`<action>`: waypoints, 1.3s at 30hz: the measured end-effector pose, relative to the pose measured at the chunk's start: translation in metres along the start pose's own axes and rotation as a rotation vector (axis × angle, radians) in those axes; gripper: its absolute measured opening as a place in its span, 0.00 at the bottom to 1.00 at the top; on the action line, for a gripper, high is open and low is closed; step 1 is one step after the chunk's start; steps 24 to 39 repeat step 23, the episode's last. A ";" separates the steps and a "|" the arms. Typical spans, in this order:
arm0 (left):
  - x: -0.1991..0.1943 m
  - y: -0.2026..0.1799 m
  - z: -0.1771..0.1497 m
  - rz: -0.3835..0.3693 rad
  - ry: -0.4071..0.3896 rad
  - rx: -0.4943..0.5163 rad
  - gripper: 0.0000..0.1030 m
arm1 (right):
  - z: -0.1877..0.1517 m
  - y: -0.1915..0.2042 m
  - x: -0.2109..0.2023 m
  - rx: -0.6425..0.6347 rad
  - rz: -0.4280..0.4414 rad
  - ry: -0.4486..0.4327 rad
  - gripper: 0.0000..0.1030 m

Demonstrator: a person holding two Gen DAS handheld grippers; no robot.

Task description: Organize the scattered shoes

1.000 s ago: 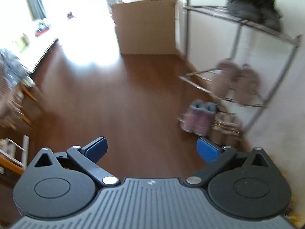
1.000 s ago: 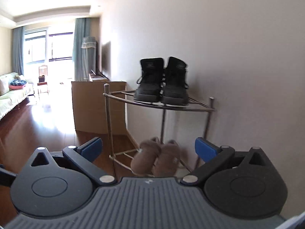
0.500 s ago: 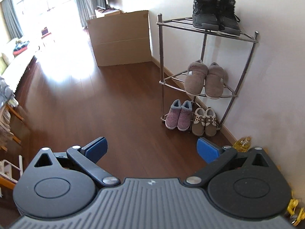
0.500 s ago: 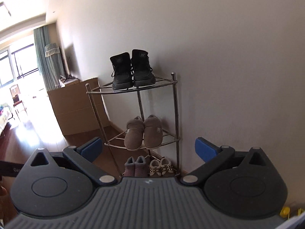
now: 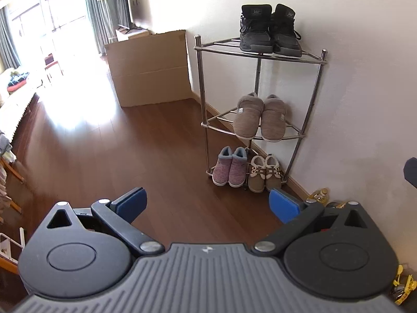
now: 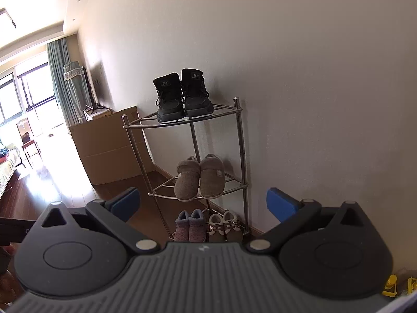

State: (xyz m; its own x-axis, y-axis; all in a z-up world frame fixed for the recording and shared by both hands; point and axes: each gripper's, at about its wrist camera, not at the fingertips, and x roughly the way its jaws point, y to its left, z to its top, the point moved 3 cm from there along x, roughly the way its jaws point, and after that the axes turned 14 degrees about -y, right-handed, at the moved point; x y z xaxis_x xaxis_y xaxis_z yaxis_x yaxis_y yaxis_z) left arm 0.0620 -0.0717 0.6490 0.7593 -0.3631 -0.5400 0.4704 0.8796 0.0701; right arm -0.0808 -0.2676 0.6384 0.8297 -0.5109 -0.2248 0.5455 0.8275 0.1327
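A chrome corner shoe rack [image 5: 203, 104] [image 6: 241, 146] stands against the white wall. Black high-top sneakers [image 5: 269, 30] [image 6: 182, 96] sit on its top shelf, grey-brown slippers [image 5: 259, 117] [image 6: 199, 177] on the middle shelf. At floor level stand a pink-purple pair [image 5: 229, 168] [image 6: 187, 227] and a tan strapped pair [image 5: 264, 173] [image 6: 224, 225]. My left gripper [image 5: 207, 203] and right gripper [image 6: 203, 203] are both open and empty, held well back from the rack.
A large cardboard box [image 5: 149, 69] [image 6: 109, 143] stands on the wood floor [image 5: 117, 156] beyond the rack. A yellow bottle [image 5: 319, 195] sits by the baseboard at right. A sofa [image 5: 15, 96] and wooden furniture [image 5: 10, 180] line the left side.
Both grippers have pulled back and away from the rack, so the whole rack and all its shoe pairs now show. The jaws stayed open.
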 end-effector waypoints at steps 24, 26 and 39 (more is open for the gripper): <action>0.002 -0.108 0.010 0.054 -0.019 -0.051 0.99 | 0.007 -0.075 0.011 -0.116 0.090 0.061 0.99; 0.002 -0.108 0.010 0.054 -0.019 -0.051 0.99 | 0.007 -0.075 0.011 -0.116 0.090 0.061 0.99; 0.002 -0.108 0.010 0.054 -0.019 -0.051 0.99 | 0.007 -0.075 0.011 -0.116 0.090 0.061 0.99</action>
